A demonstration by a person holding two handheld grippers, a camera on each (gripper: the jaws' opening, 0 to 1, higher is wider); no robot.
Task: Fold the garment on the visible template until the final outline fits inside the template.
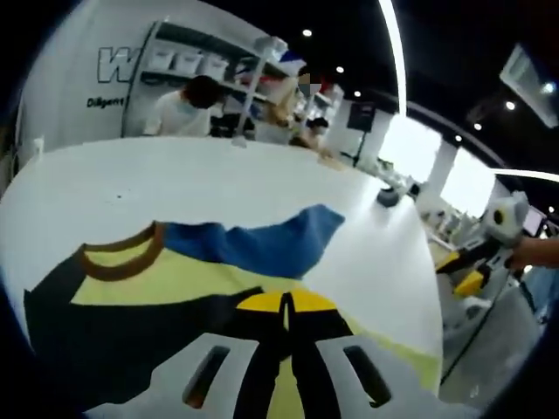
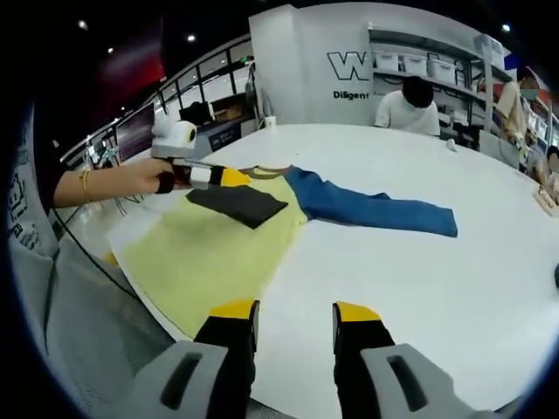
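A garment [image 2: 227, 244] is laid on a white surface [image 2: 419, 271], at the edge nearest the person. It is seen as a pale yellow body with a brown collar [image 1: 118, 255], a black sleeve [image 2: 238, 204] folded onto the yellow, and a blue sleeve [image 2: 376, 209] stretched flat across the surface away from the body. No template outline can be made out.

In the left gripper view, the left gripper [image 1: 286, 305] is held with its yellow-tipped jaws pressed together over the garment; whether cloth is pinched between them cannot be told. In the right gripper view, this gripper is seen at the collar end of the garment, held by a hand [image 2: 144, 179].

The right gripper [image 2: 295, 312] is held with jaws apart and nothing between them, over bare surface just beside the yellow hem.

A seated person [image 2: 409, 109] and shelves [image 2: 419, 61] are seen beyond the surface.
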